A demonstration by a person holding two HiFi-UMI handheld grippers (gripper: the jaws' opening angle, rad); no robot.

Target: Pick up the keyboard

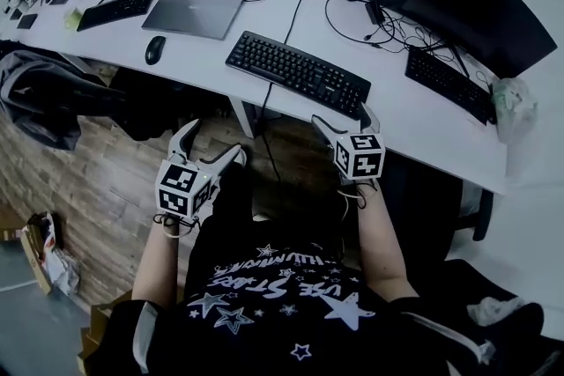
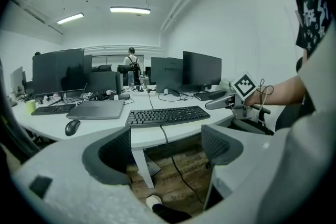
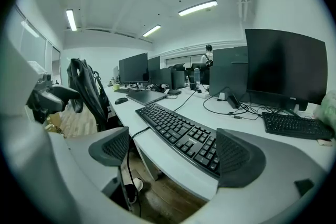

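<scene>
Task not begun. The keyboard [image 1: 298,72] lies at the tabletop's [image 1: 423,123] front edge, untouched. The left tongs [image 1: 214,143] and right tongs [image 1: 344,121] stand wide, empty. Grasp and lift remain.

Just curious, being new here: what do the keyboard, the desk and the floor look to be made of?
Keyboard: likely black matte plastic; dull, moulded keys.
Desk: smooth white top, perhaps laminate; even, faint sheen.
Floor: wood or wood-look planks; grain and seams show.
</scene>
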